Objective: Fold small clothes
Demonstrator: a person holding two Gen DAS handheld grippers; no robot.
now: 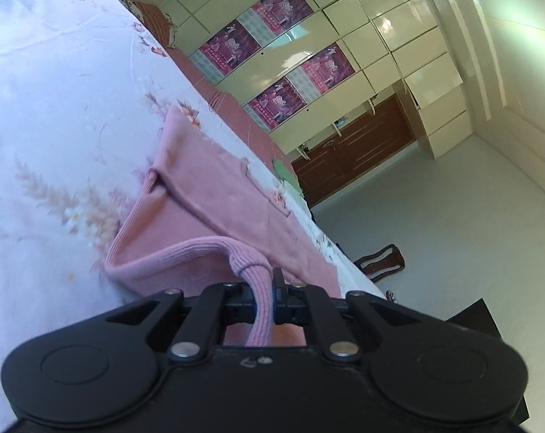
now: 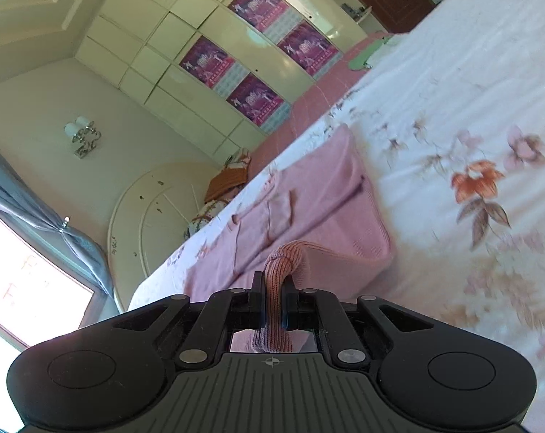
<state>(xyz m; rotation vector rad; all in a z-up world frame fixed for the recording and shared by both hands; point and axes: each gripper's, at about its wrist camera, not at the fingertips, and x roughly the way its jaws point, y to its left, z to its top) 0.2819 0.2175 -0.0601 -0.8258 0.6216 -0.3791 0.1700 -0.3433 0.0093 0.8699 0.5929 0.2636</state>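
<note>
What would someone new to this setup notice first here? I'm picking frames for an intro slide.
Most striking is the pink knitted garment spread on the floral bedsheet, its ribbed edge bunched up and pinched in both the left gripper and the right gripper, each at the bottom centre of its view. Behind the bed, four magenta posters stand out on the cream wardrobe doors.

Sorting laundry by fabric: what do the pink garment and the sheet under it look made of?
Pink garment: looks like soft matte knit, judging by the fine ribbing at its pinched edge. Floral sheet: seems thin, smooth woven cloth, maybe cotton; it shows fine creases and a printed pattern.
</note>
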